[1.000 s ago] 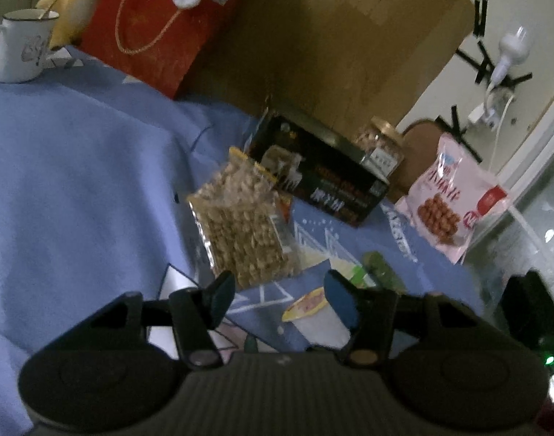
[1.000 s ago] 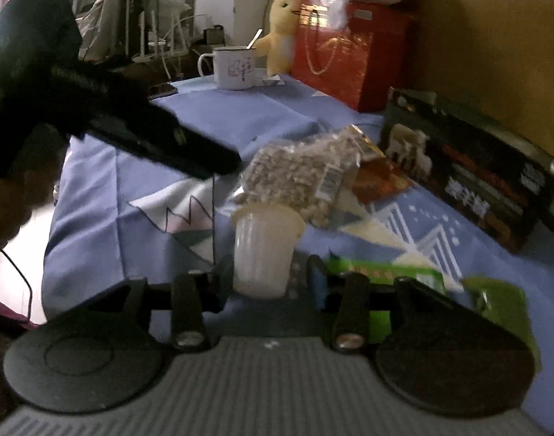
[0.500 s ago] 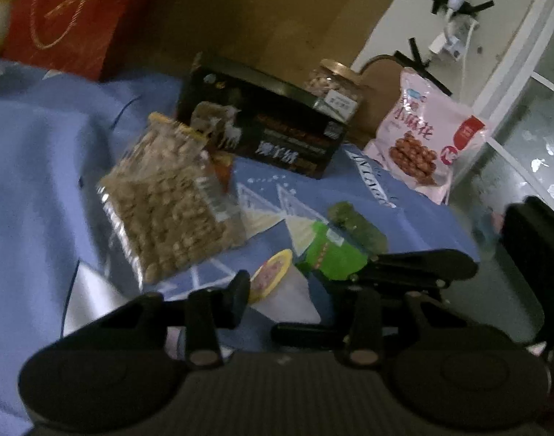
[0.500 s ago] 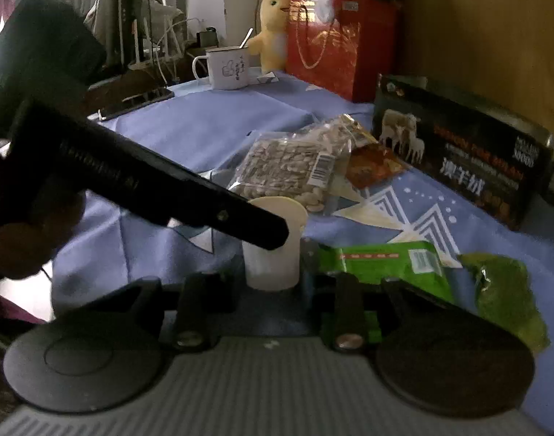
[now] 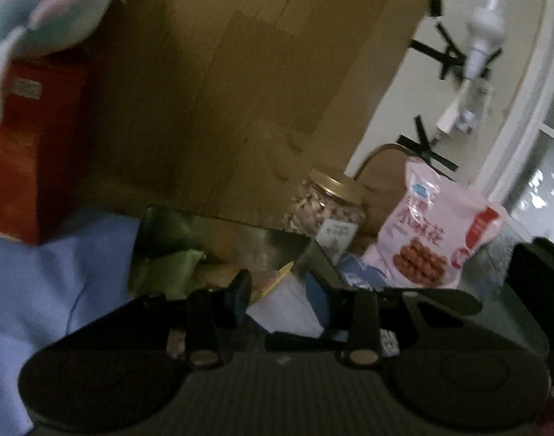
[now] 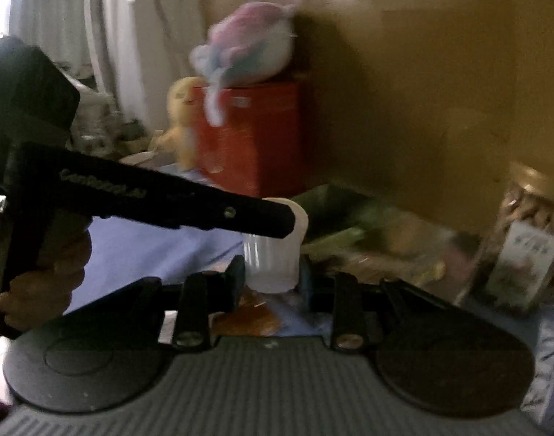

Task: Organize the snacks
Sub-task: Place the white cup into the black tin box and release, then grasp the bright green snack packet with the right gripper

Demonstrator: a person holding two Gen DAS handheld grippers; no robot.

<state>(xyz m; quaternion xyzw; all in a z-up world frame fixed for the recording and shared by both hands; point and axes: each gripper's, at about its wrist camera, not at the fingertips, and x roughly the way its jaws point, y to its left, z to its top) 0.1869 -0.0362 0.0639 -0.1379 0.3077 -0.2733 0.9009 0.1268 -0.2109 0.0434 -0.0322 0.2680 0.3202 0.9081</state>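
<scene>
A small white plastic cup (image 5: 284, 309) with a yellow lid sits tilted between the fingers of my left gripper (image 5: 278, 294). Its jaws are closing and both pads touch the cup's sides. In the right wrist view the same cup (image 6: 271, 261) stands upright between the pads of my right gripper (image 6: 271, 276), which is shut on it. One left gripper finger (image 6: 204, 207) reaches in from the left across the cup's rim, with a hand (image 6: 40, 276) on that tool's handle. The cup hangs above the blue cloth (image 5: 40, 290).
Just beyond the cup lies a dark box (image 5: 211, 239), blurred. Behind it are a gold-lidded jar of nuts (image 5: 327, 207) and a pink snack bag (image 5: 436, 236). A red gift bag (image 6: 255, 134), a plush toy (image 6: 247, 51) and a brown board (image 5: 240, 72) fill the back.
Both grippers narrowed onto the white cup, then rose and moved with it toward the dark box and jar. The seed packet and the green packet dropped out of sight below.
</scene>
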